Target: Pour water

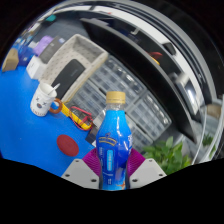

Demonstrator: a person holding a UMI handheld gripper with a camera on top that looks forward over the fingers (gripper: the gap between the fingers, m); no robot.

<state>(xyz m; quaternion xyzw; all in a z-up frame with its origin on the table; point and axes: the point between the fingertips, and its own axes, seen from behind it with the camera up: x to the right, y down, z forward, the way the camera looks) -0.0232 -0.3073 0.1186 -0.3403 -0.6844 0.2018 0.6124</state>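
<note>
A bottle (113,140) of blue liquid with a tan cap (116,99) stands upright between the fingers (112,172), its labelled body filling the space where the two coloured pads face each other. The lower part of the bottle hides the pads' inner faces, so I cannot tell whether the fingers press on it or merely flank it. The bottle's base is not visible either, so whether it rests on the blue surface (25,120) or hangs lifted is unclear.

Taking the bottle as the landmark: to its left on the surface lies a round red disc (68,145); further left and beyond sits a small white toy figure (44,98), with some bright small pieces (78,115) between it and the bottle. Beyond those stands a pale open box or tray (70,62). To the bottle's right, green leaves (170,155) of a plant show.

Judging from this, the task stands at its opening step: the bottle is taken or about to be taken, and the cap appears to be on. No cup or other vessel to pour into can be made out clearly near the bottle. The next move would call for a firm hold on the bottle's body, the cap off, a receiving container found, and then a slow tilt of the neck over it.
</note>
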